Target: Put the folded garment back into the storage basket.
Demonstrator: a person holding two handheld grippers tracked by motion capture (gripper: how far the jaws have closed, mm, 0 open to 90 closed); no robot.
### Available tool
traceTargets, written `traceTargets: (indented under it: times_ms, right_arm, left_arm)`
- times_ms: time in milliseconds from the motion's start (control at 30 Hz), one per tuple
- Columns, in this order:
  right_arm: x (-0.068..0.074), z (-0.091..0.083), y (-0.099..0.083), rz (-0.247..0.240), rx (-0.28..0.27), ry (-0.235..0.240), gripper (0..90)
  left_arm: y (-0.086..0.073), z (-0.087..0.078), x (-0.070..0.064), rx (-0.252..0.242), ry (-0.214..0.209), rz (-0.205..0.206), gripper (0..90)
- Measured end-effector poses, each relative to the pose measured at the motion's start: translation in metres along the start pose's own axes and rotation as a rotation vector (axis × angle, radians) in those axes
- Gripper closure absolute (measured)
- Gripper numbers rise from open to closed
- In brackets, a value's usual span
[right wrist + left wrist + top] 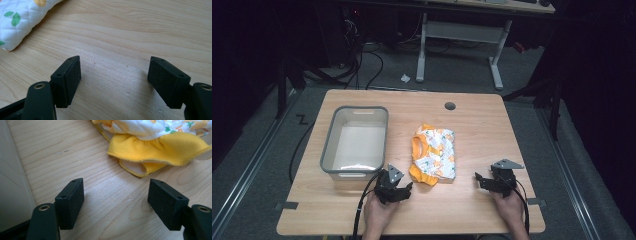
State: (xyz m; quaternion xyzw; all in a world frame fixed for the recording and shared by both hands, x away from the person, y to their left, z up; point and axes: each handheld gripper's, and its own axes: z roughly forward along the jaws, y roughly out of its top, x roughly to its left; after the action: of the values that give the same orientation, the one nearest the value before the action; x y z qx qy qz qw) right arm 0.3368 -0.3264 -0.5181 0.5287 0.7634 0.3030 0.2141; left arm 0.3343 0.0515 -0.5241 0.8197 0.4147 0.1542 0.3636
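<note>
A folded orange and white patterned garment (434, 153) lies in the middle of the wooden table (472, 125). Its yellow-orange ruffled hem (160, 150) faces my left gripper (117, 197), which stands open just short of it, low over the wood. In the high view the left gripper (404, 189) sits at the garment's near left corner. My right gripper (479, 180) rests open to the right of the garment, apart from it. In the right gripper view the gripper (115, 75) holds nothing and the quilted white cloth (22, 20) lies at the upper left.
A grey-rimmed white plastic bin (355, 141) stands on the table's left half; its wall (12, 187) is close beside my left gripper. A round cable hole (450, 106) is near the far edge. A white-legged desk (459, 35) and cables are on the floor beyond.
</note>
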Motion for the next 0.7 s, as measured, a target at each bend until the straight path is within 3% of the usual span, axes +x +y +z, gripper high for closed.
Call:
traceTargets:
  times_ms: [567, 700]
  right_arm:
    - [0.0, 0.0, 0.0, 0.0, 0.0, 0.0, 27.1]
    - [0.0, -0.0001, 0.0001, 0.0, 0.001, 0.0, 27.1]
  left_arm:
    - [0.0011, 0.0, 0.0006, -0.001, 0.004, -0.011, 31.7]
    - [0.0038, -0.0058, 0.0009, -0.027, 0.0, -0.029, 31.7]
